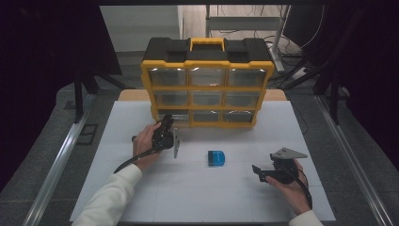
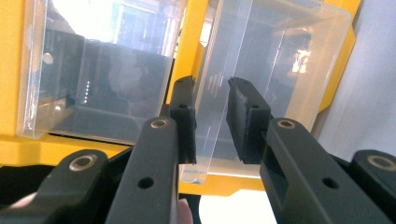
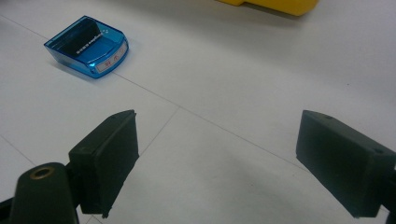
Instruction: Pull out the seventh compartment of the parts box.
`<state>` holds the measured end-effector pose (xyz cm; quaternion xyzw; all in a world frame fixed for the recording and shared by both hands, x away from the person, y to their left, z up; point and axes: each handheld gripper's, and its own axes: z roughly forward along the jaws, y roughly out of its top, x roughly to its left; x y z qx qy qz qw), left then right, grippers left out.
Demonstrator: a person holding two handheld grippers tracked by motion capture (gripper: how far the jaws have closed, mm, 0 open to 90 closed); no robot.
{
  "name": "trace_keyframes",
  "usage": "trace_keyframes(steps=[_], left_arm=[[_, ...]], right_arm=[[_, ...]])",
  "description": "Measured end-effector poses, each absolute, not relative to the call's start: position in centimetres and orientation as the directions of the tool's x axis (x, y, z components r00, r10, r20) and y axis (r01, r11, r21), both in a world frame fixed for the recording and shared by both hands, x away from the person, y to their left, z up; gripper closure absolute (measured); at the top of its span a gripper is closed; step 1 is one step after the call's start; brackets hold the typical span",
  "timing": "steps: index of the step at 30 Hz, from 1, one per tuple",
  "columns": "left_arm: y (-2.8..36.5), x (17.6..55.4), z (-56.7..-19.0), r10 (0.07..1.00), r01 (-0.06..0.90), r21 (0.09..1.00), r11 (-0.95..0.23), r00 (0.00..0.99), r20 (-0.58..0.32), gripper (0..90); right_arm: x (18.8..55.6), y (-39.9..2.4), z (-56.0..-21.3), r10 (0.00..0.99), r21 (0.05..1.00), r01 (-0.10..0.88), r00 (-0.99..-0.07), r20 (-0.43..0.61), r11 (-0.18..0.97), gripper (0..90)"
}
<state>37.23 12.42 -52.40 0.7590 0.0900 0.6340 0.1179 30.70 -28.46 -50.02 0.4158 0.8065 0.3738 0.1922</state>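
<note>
The clear plastic drawer at the bottom left of the yellow organizer cabinet stands partly pulled out, its front edge between the left gripper's narrowly parted jaws; whether the pads press it I cannot tell. Best to pull straight and level. The right gripper waits wide open and empty near the small blue case.

My left gripper has the front wall of a clear plastic drawer between its pads. The drawer sits in the bottom left slot of the yellow and black cabinet, which stands upright at the far side of the white table.
</note>
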Motion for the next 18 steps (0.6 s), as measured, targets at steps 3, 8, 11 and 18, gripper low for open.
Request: trace_keyframes(steps=[3, 8, 11, 18], left_arm=[[12.43, 37.16, -52.41, 0.29, -0.016, 0.298, -0.954, 0.182, 0.939, 73.3], [12.46, 36.95, -52.3, 0.278, -0.01, 0.285, -0.958, 0.186, 0.942, 73.3], [12.48, 36.81, -52.26, 0.275, -0.011, 0.282, -0.959, 0.19, 0.942, 73.3], [12.5, 36.55, -52.21, 0.275, -0.014, 0.283, -0.959, 0.194, 0.942, 73.3]], right_arm=[[30.69, -28.46, -50.01, 0.814, 0.763, 0.526, -0.581, 0.001, 0.375, 13.6], [30.67, -28.5, -49.99, 0.814, 0.764, 0.526, -0.58, 0.001, 0.374, 13.6], [30.67, -28.5, -50.0, 0.815, 0.763, 0.527, -0.58, 0.001, 0.374, 13.6], [30.67, -28.49, -50.0, 0.815, 0.763, 0.527, -0.58, 0.002, 0.374, 13.6]])
